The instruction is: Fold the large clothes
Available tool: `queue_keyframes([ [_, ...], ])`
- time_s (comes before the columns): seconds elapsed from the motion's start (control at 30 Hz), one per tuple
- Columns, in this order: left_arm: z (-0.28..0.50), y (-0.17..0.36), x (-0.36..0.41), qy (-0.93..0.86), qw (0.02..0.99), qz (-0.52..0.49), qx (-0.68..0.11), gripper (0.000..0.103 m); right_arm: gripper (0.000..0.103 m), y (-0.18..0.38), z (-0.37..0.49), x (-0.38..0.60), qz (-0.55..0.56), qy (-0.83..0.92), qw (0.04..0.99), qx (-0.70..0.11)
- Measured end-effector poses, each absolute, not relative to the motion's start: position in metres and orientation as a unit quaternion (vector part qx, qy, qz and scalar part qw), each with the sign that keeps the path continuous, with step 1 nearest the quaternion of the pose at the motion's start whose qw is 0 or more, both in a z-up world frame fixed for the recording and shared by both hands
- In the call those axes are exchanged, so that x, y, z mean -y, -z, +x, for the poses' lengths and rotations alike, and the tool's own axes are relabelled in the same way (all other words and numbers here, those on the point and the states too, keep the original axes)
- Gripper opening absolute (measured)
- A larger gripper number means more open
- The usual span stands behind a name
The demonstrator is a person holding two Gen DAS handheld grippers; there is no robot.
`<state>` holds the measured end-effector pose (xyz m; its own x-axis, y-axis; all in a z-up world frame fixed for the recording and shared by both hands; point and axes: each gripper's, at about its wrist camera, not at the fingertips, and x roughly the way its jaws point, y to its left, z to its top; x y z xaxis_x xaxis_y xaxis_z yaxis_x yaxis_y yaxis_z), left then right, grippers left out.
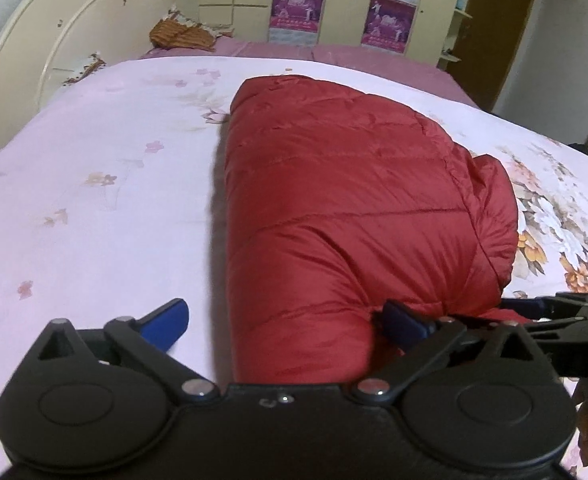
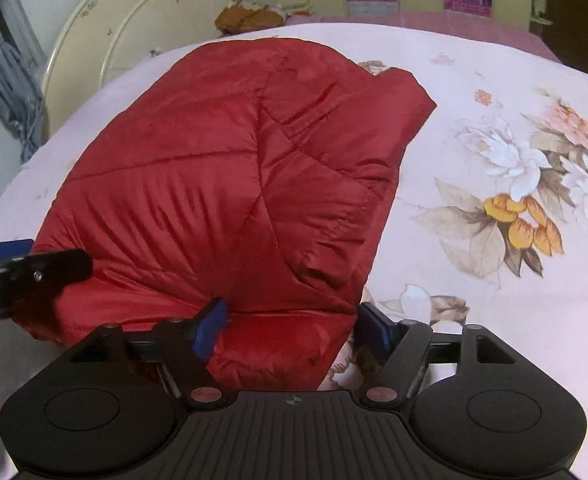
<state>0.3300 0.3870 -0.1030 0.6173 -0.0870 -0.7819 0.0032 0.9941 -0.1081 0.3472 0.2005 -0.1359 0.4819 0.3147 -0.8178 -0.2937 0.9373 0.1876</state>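
Observation:
A red quilted puffer jacket lies folded into a thick bundle on the pink floral bedspread. It also shows in the right wrist view. My left gripper is open, its blue fingers spread on either side of the jacket's near end. My right gripper is open too, its jaws straddling the jacket's near right corner without pinching it. The right gripper shows at the right edge of the left wrist view. The left gripper shows at the left edge of the right wrist view.
A cream headboard stands at the far left. A brown crumpled cloth lies by the pillows. Cream wardrobes with purple posters line the back wall. A dark wooden door is at the far right. The bedspread stretches to the right.

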Motion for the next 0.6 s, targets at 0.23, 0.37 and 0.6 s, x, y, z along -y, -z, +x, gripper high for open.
queue_keyframes([
  [0.23, 0.305, 0.077, -0.367, -0.02, 0.906, -0.014, -0.423, 0.103, 0.09, 0.104, 0.319, -0.184, 0.023, -0.141, 0.893, -0.427],
  [0.37, 0.263, 0.046, -0.352, -0.025, 0.926, -0.002, -0.377, 0.103, 0.09, 0.081, 0.283, -0.166, 0.034, -0.161, 0.902, -0.4],
  [0.6, 0.181, 0.003, -0.321, -0.041, 0.939, 0.004, -0.342, 0.103, 0.09, 0.041, 0.203, -0.151, 0.027, -0.197, 0.911, -0.362],
])
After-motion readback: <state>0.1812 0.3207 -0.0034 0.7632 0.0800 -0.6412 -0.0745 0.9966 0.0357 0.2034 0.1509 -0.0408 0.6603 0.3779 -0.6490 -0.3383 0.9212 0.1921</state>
